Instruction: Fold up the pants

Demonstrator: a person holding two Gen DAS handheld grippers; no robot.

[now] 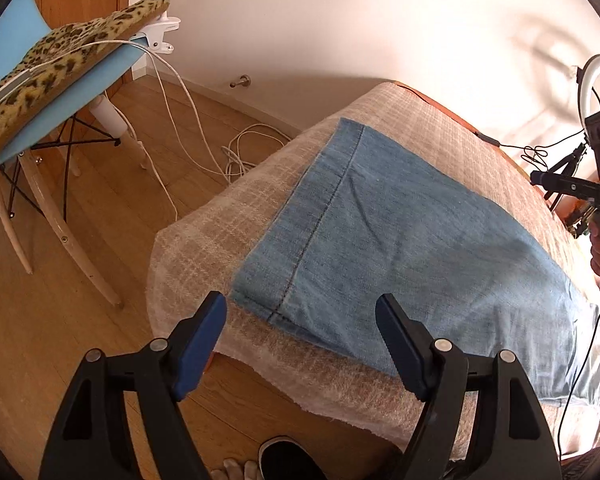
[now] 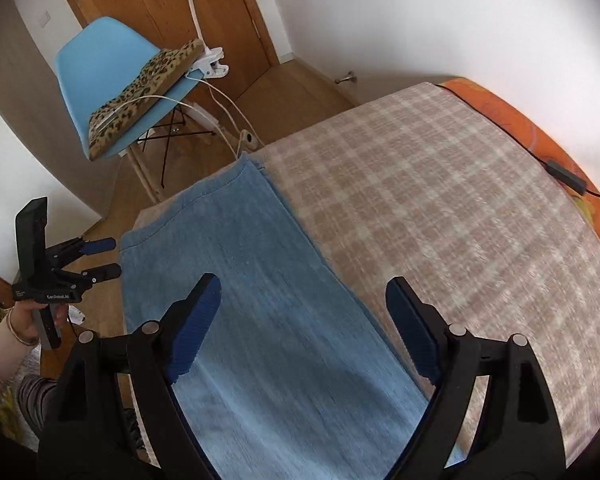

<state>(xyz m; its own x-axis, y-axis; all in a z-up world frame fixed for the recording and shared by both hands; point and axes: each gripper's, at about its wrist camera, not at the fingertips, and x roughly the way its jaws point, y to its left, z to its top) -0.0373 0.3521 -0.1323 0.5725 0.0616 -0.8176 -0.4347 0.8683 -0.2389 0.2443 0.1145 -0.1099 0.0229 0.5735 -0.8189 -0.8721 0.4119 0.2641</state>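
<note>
Right of the pants (image 2: 260, 320), the checked blanket (image 2: 440, 208) lies bare across the middle and right of the right wrist view, so a hand-held gripper could pass there. A black cable (image 2: 560, 172) runs along its far edge at upper right. In the left wrist view, the blue chair (image 1: 40, 80) and loose white cords (image 1: 236, 152) crowd the floor at upper left
</note>
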